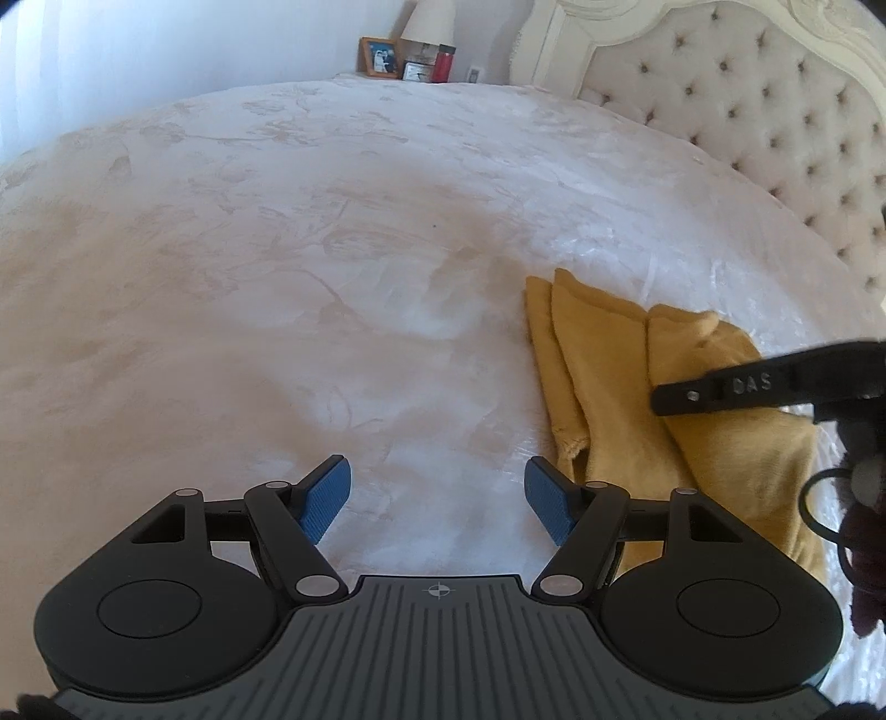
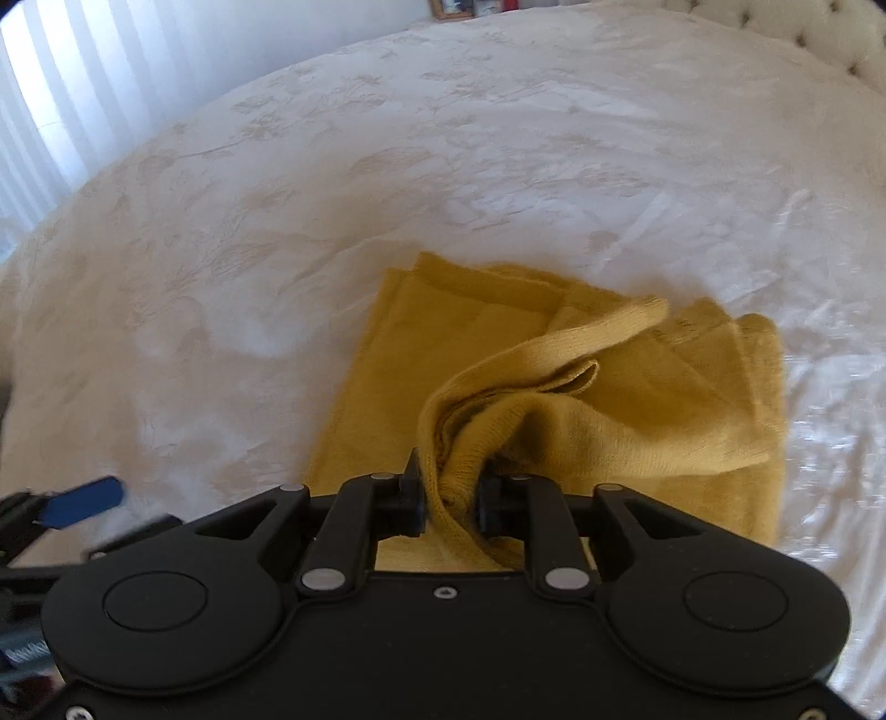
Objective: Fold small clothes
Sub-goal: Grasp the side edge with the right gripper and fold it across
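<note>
step: mid-fold | mustard garment [image 2: 637,399] on bedspread [image 2: 387,166] | right gripper [image 2: 451,501] clamps its bunched near edge | left gripper [image 1: 437,498] wide, beside garment | next: carry edge across, likely

One mustard garment [image 2: 637,399], one bed [image 1: 332,221], two grippers, one lamp [image 1: 427,22], one picture frame [image 1: 380,56], one red bottle [image 1: 444,63].

Bright daylight from left window, fisheye edges, slight blur

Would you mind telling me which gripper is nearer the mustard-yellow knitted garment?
Right. The right gripper is shut on the mustard-yellow knitted garment; the left gripper is open over the bedspread beside it.
</note>
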### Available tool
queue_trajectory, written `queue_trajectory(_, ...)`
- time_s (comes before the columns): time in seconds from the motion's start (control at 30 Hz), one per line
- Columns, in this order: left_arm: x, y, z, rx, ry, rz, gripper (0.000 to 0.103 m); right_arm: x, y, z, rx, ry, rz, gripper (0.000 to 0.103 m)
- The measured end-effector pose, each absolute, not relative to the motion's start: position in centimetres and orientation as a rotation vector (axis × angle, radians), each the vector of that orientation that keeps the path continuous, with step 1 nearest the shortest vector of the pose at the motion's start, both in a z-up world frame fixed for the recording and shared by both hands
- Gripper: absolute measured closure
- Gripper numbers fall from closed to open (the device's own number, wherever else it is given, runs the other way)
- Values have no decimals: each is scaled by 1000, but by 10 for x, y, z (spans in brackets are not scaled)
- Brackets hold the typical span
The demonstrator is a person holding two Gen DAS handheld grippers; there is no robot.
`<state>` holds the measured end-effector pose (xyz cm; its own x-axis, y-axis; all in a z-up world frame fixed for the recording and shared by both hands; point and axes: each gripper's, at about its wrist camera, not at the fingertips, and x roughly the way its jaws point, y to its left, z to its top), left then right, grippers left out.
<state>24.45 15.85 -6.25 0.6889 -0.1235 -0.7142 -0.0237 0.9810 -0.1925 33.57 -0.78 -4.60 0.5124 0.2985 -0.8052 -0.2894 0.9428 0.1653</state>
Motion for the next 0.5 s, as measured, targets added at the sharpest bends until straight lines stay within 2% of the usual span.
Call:
queue_trajectory(0.07, 244, 156, -63, -188, 808, -65, 35, 335, -11, -43, 88, 956, 438, 69)
queue_trajectory(0.2, 244, 153, -66, -184, 806, -82, 35, 327, -35, -27, 308, 889, 601, 70)
queue_trajectory(0.33, 245, 152, -70, -200, 817, -103, 35, 306, -57, -8, 252, 803, 583, 70)
queue_trajectory(0.5, 246, 153, -72, -218, 824, -122, 35, 266, -66, -20, 55, 769, 548, 69)
